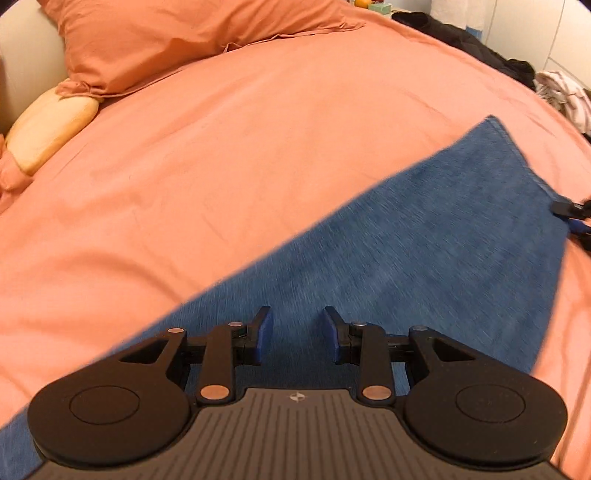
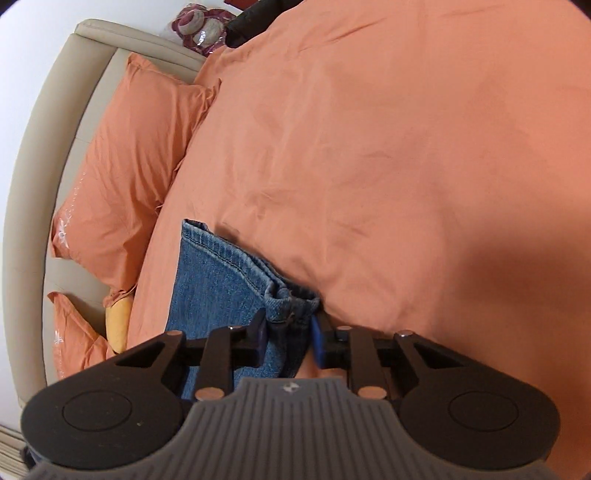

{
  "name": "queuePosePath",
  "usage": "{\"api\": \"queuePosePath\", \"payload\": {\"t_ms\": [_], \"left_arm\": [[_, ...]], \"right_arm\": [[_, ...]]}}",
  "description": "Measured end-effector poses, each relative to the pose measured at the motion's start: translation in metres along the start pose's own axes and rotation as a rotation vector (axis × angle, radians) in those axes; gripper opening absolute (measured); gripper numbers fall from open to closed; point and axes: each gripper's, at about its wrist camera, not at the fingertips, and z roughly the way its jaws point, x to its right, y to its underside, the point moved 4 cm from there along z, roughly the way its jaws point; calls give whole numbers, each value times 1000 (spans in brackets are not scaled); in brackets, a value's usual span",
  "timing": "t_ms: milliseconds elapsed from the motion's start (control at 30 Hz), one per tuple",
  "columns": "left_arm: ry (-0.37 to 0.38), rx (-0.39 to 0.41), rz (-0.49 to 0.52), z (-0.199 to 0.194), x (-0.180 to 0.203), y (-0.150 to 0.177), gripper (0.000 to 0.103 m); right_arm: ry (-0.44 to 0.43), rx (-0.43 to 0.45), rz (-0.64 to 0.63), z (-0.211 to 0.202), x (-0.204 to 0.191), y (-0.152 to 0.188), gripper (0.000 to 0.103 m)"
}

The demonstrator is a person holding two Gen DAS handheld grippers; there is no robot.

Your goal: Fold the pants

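Note:
Blue denim pants lie flat as a long strip on an orange bed cover. My left gripper hovers over the near part of the strip, jaws apart, with only flat denim showing below the gap. At the strip's far right corner, the right gripper shows as a small dark shape. In the right wrist view the stitched hem end of the pants is bunched up, and my right gripper is shut on that bunched hem.
Orange pillows and a yellow cushion lie by the beige headboard. Dark clothes and a pale garment sit at the bed's far edge. A pink plush sits behind the headboard.

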Motion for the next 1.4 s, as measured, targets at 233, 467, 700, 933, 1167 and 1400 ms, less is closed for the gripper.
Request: {"api": "queuePosePath", "payload": {"t_ms": [233,467,700,933,1167,1400], "left_arm": [[-21,-5,-50,36,-9,-22,31],[-23,-17,-30,22,-3,-17,24],[68,-28,86,-13,44,36,20],[187,-19,54,-44,90,92,2],[292,0,18,-90,90,140,12],[209,78,-79,-152,12,172,12]], "right_arm": [[1,4,-82,-2,-6,1,14],[64,2,-133,-2,-20,-1,13],[70,36,-257,-31,-63,-3,9],[57,59,-403,-62,-135,5,8],[4,76,-616,-93,-236,42,7],[-62,40,-767,-95,-340,113,7]]}}
